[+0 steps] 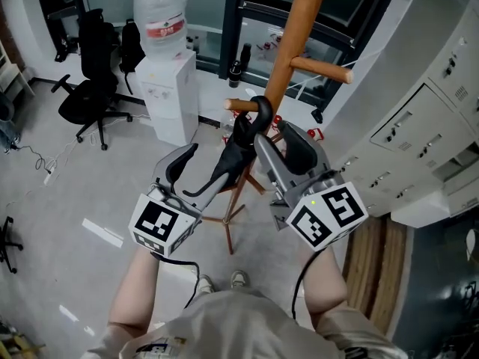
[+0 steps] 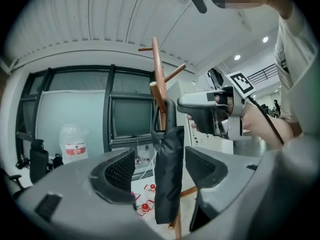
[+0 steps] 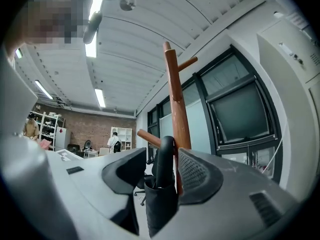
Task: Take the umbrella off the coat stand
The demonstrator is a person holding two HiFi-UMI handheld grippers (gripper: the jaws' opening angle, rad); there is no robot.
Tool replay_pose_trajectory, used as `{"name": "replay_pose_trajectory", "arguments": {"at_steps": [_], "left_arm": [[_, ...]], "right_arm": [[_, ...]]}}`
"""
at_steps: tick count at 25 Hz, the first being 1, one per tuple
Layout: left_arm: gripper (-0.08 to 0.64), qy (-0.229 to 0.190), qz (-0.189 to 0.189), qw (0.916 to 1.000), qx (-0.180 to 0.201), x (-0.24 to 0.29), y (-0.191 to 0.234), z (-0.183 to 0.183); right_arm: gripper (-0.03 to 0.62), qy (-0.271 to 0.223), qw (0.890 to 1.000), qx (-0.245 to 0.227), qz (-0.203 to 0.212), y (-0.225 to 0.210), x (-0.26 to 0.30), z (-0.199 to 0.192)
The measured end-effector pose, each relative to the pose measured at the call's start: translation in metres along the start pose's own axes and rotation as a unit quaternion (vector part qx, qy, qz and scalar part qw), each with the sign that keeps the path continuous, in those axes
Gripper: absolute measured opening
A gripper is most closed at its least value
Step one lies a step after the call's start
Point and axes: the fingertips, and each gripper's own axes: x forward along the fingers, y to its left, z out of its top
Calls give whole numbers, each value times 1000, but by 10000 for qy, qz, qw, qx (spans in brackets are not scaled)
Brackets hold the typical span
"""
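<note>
A black folded umbrella (image 1: 236,149) hangs by its hooked handle (image 1: 262,111) from a low peg of the brown wooden coat stand (image 1: 288,43). My left gripper (image 1: 198,174) is open at the umbrella's left. In the left gripper view the folded body (image 2: 167,174) hangs between the two pads with a gap on each side. My right gripper (image 1: 283,149) is open at the umbrella's right, close to the stand's pole. In the right gripper view the handle (image 3: 166,154) and the top of the cloth stand between its jaws, with the pole (image 3: 175,94) just behind.
A white water dispenser (image 1: 171,88) with a bottle stands at the back left, next to a black office chair (image 1: 90,88). White lockers (image 1: 419,126) line the right side. Dark-framed windows are behind the stand. The stand's legs (image 1: 228,219) spread on the floor by the person's feet.
</note>
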Motion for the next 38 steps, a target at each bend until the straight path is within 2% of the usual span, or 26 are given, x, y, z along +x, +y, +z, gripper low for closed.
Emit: {"name": "replay_pose_trajectory", "arguments": {"at_steps": [9, 14, 17, 21, 26, 29, 38], "left_arm": [[313, 461, -413, 9978, -222, 41, -4, -70], [314, 730, -688, 9940, -427, 51, -6, -104], [314, 1014, -801, 9911, -318, 58, -12, -128], [314, 1131, -819, 9899, -255, 68, -15, -149], [313, 1206, -784, 9894, -213, 75, -13, -164], [302, 1211, -783, 9894, -181, 78, -16, -165], [281, 1357, -829, 9871, -176, 70, -22, -161]], "right_arm": [[184, 261, 9995, 66, 150, -3, 15, -25], [186, 356, 9993, 63, 95, -5, 23, -37], [186, 338, 9993, 117, 122, -6, 25, -37], [186, 378, 9991, 106, 147, -5, 27, -39], [173, 565, 9981, -12, 240, 1, 31, -48], [117, 507, 9986, 80, 115, -6, 27, -47], [110, 528, 9983, 218, -66, -7, 22, -43]]}}
